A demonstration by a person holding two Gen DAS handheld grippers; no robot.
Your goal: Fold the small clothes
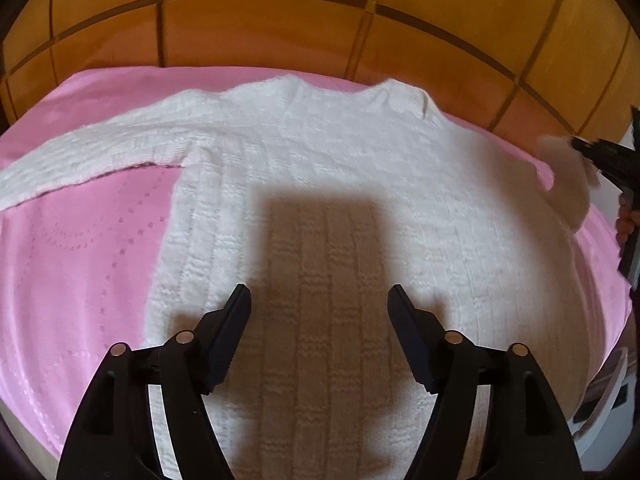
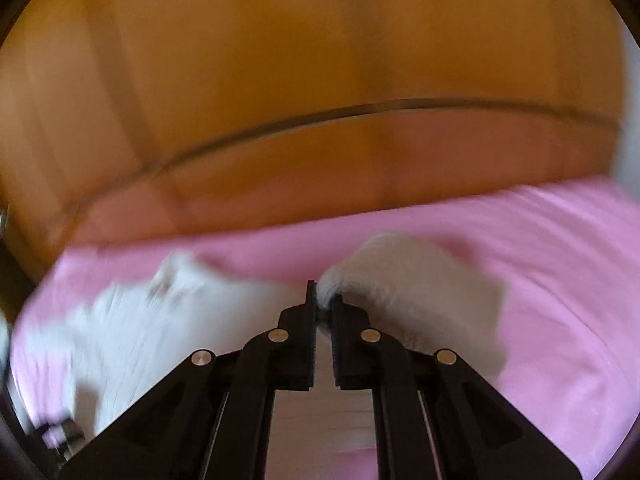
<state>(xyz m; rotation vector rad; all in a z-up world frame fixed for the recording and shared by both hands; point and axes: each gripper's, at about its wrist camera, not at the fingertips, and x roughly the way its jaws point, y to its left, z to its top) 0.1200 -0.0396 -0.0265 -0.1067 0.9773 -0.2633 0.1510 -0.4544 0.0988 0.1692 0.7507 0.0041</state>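
Sweater (image 1: 320, 200) under spread left jaws — sleeve (image 2: 400, 276) pinched in right jaws.

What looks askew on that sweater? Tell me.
Only the sleeves are uneven: the white sweater lies flat on the pink sheet, its left sleeve spread, while the right sleeve is pinched up by the right tool.

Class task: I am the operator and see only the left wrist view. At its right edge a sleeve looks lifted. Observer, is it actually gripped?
Observer: Yes. The right gripper is shut on the cuff of the white knitted sweater.
Operator: How much cloth is between the fingers?
Observer: Only a small pinch near the fingertips.
Operator: What lies under that sleeve?
Observer: Bare pink bedsheet, right of the sweater's body.
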